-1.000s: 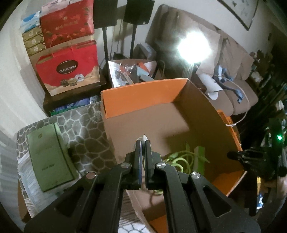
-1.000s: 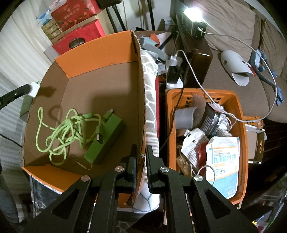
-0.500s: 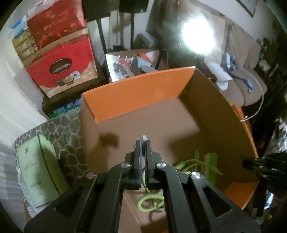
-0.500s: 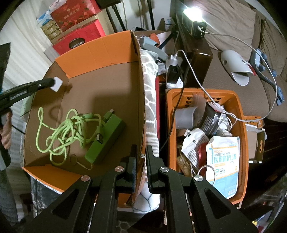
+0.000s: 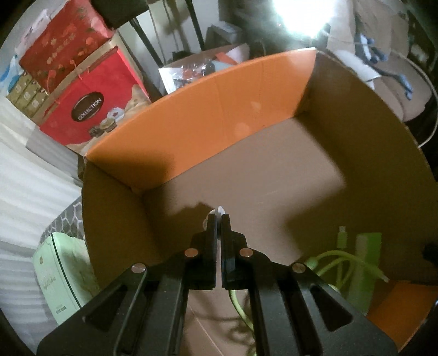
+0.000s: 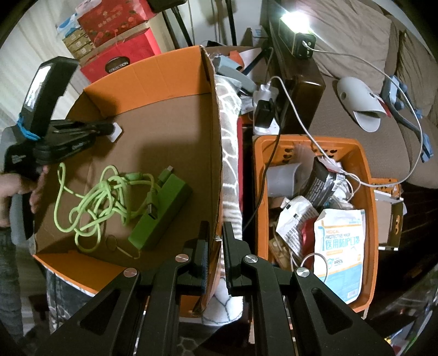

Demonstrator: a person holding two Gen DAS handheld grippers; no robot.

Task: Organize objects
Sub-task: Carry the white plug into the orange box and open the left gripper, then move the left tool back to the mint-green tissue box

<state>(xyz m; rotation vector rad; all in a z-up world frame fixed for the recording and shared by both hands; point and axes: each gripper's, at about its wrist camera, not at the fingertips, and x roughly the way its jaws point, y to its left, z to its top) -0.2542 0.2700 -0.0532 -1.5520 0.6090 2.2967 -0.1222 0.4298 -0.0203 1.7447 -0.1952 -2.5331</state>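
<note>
Matte black two-finger left gripper [image 5: 218,219] and right gripper [image 6: 216,232], silver screws at pivots; blue band, bare-skinned hand [image 6: 32,189].

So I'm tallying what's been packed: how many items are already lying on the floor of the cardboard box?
2: the tangled green cable at the box's middle and the green block beside it. The small white piece is still held in the left tool above the floor.

— What's beyond the work?
— A red gift bag [image 5: 90,101] marked COLLECTION, under a red patterned box [image 5: 63,49].
— And right?
— A brown sofa [image 6: 356,54], a white charger [image 6: 264,91], a bright lamp [image 6: 294,20].
</note>
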